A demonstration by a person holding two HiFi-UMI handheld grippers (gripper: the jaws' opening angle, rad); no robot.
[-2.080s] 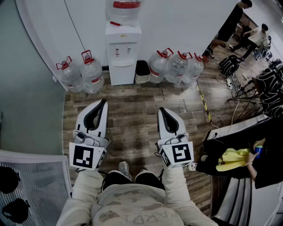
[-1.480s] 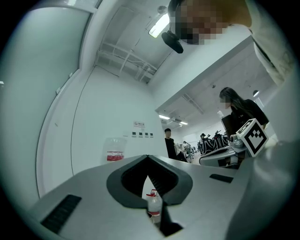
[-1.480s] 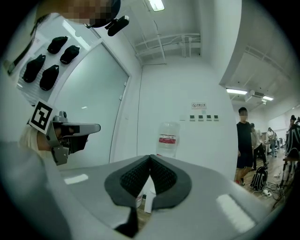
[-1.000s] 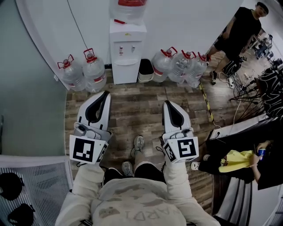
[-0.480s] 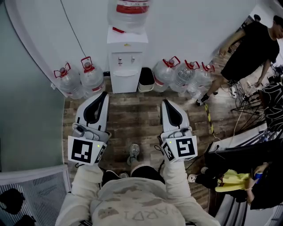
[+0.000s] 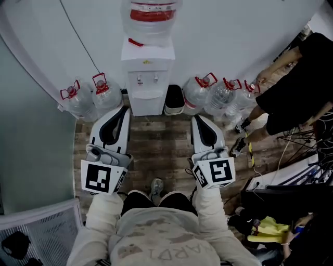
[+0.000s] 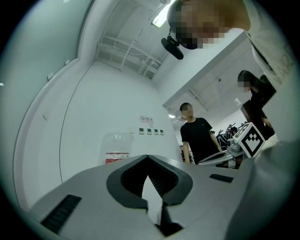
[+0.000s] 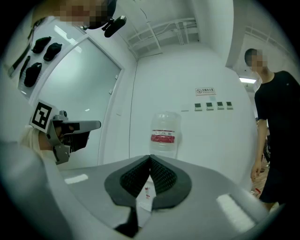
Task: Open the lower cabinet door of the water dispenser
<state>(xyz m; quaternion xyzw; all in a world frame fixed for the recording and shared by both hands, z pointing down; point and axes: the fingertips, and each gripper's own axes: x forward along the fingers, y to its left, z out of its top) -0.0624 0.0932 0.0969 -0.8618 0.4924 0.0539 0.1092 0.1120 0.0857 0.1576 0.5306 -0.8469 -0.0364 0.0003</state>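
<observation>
The white water dispenser (image 6: pixel 147 78) stands against the far wall with a clear red-labelled bottle (image 6: pixel 151 15) on top. Its lower front (image 6: pixel 145 107) faces me with the door closed. My left gripper (image 6: pixel 124 109) points at the dispenser's lower left corner, a short way off, shut and empty. My right gripper (image 6: pixel 196 118) hangs to the right of the dispenser near the bin, also shut with nothing in it. In the left gripper view the jaw tips (image 7: pixel 147 157) meet below the bottle (image 7: pixel 116 147). In the right gripper view the closed tips (image 8: pixel 150 157) sit under the bottle (image 8: pixel 164 133).
Water jugs stand on the floor left (image 6: pixel 91 96) and right (image 6: pixel 218 96) of the dispenser, with a black bin (image 6: pixel 174 100) beside it. A person in black (image 6: pixel 296 98) walks at the right, near cables. A grey mesh chair (image 6: pixel 36 228) is at lower left.
The dispenser has come closer as I walked toward it with both grippers held forward. The person in black has moved in from the right. Both grippers stayed shut.
</observation>
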